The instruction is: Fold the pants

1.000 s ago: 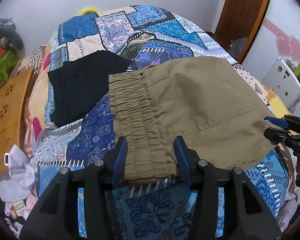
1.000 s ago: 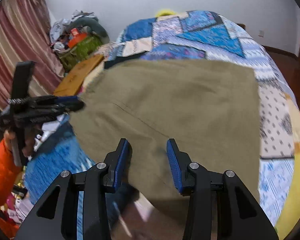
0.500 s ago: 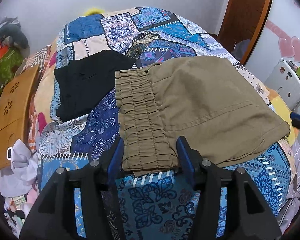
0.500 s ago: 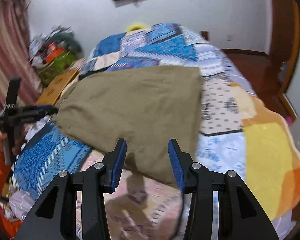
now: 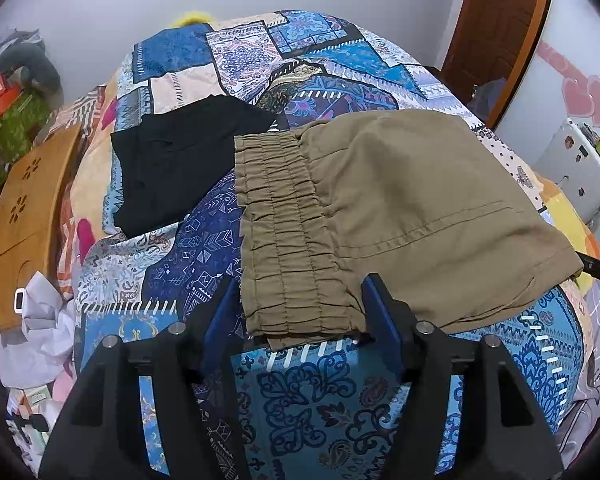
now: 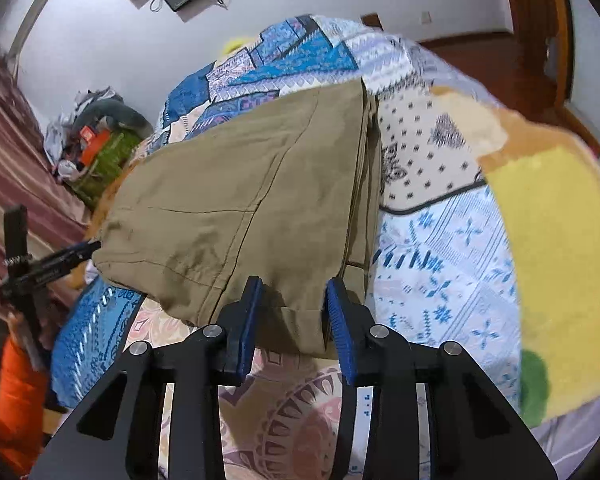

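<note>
- Left wrist view: pants (image 5: 412, 216) lie folded into a compact khaki rectangle on the quilt (image 5: 204, 256), elastic waistband (image 5: 288, 236) toward the camera, edges fairly square.
- Left gripper (image 5: 302, 320) sits at the near waistband corner, jaws apart on either side of it, gripping nothing; cannot tell whether the pads touch the cloth.
- Black garment (image 5: 180, 168), also folded, lies just beside the pants, farther left.
- Right wrist view: pants (image 6: 252, 200) show several stacked layers along the right edge, so more than one fold looks done.
- Right gripper (image 6: 292, 312) is at the near hem corner, jaws apart, cloth between them but not pinched.
- Left gripper (image 6: 64, 258) shows at the pile's far left corner.
- Judgement: folding looks nearly or fully finished; at most one more halving or a final smoothing remains.
</note>
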Demonstrator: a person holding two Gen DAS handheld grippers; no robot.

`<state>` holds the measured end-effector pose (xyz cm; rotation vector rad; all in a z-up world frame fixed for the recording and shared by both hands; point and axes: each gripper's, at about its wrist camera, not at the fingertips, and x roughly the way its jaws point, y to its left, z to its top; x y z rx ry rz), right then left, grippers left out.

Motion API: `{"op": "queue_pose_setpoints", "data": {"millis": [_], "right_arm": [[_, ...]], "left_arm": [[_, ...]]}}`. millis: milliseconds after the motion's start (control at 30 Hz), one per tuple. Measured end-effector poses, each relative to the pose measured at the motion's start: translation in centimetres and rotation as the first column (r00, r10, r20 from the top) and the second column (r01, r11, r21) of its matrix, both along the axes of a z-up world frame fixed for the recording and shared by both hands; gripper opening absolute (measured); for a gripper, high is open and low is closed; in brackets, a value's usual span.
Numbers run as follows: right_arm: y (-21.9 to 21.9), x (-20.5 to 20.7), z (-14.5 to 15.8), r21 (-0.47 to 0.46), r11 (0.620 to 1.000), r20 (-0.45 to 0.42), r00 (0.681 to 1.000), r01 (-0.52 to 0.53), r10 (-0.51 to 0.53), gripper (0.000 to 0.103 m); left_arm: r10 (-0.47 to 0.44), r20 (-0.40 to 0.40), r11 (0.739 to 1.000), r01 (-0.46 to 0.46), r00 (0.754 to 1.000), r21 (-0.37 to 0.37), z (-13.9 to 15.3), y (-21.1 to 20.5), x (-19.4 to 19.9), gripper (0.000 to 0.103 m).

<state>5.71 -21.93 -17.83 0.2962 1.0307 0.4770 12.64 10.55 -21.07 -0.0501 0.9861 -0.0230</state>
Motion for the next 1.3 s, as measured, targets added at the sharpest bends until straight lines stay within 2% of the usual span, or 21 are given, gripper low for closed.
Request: {"op": "queue_pose_setpoints", "data": {"millis": [100,133,167,333,467,600,667,800,900,933,1000,1133,1300], "right_arm": [[-0.3,0.1,-0.5,0.065,0.998,-0.033,0.999,0.002,0.0,0.024],[-0.3,0.1,-0.6,0.059,0.998,-0.027,1.0,0.0,0.002,0.008],[-0.1,0.1,-0.5,0.024,1.0,-0.016,1.0,-0.002,0.002,0.004],[1.5,-0.9,1.1,-0.156,0.986,0.105,0.991,-0.06,0.077,0.003],[1.1,-0.7,1.6,-0.251,0.965,0.139,0.984,-0.073,0.11,0.003],[1.7,-0.2,-0.4,-0.372,0.92,0.101,0.98,-0.122,0.171,0.003],[2.0,-0.3,-1.0,-0.413,0.902,0.103,0.977,-0.13,0.187,0.003],[2.1,0.1,-0.6,-0.421,0.896,0.081,0.978,-0.143,0.194,0.004],[1.5,0.5,0.2,-0.397,0.907,0.057,0.983,-0.14,0.177,0.005],[1.2,0.7,0.7,-0.387,0.913,0.058,0.984,-0.132,0.167,0.005],[0.9,0.9,1.5,-0.374,0.921,0.074,0.986,-0.111,0.149,0.008],[0.3,2.3,3.9,-0.328,0.943,0.144,0.983,-0.062,0.115,0.04],[0.6,5.5,6.2,-0.281,0.96,0.229,0.969,-0.02,0.087,0.049]], "left_arm": [[0.003,0.001,1.0,-0.003,1.0,0.001,-0.1,0.0,0.0,0.065],[0.004,0.002,1.0,-0.004,1.0,0.002,0.0,0.0,0.0,0.065],[0.006,0.002,1.0,-0.006,1.0,0.003,0.0,0.0,0.1,0.065],[0.005,0.025,1.0,-0.005,1.0,0.012,1.8,0.4,-0.1,0.064],[0.014,0.051,0.999,-0.016,0.999,0.041,3.0,0.9,-0.2,0.064],[0.008,-0.033,0.999,-0.006,0.999,0.046,0.7,1.2,0.3,0.064],[0.011,-0.05,0.999,-0.01,0.999,0.035,-0.5,1.3,0.2,0.064],[0.026,-0.054,1.0,-0.026,0.998,0.006,-1.0,1.9,0.0,0.064],[0.047,-0.052,0.998,-0.044,0.998,0.054,-0.9,2.2,0.0,0.064],[0.052,-0.049,0.998,-0.05,0.997,0.046,-0.6,2.5,0.0,0.064],[0.07,-0.035,0.997,-0.07,0.997,0.02,0.1,3.2,0.0,0.063],[0.106,0.018,0.994,-0.107,0.994,0.02,2.2,4.1,1.3,0.063],[0.1,0.056,0.995,-0.101,0.993,0.02,4.2,3.9,4.6,0.064]]}}
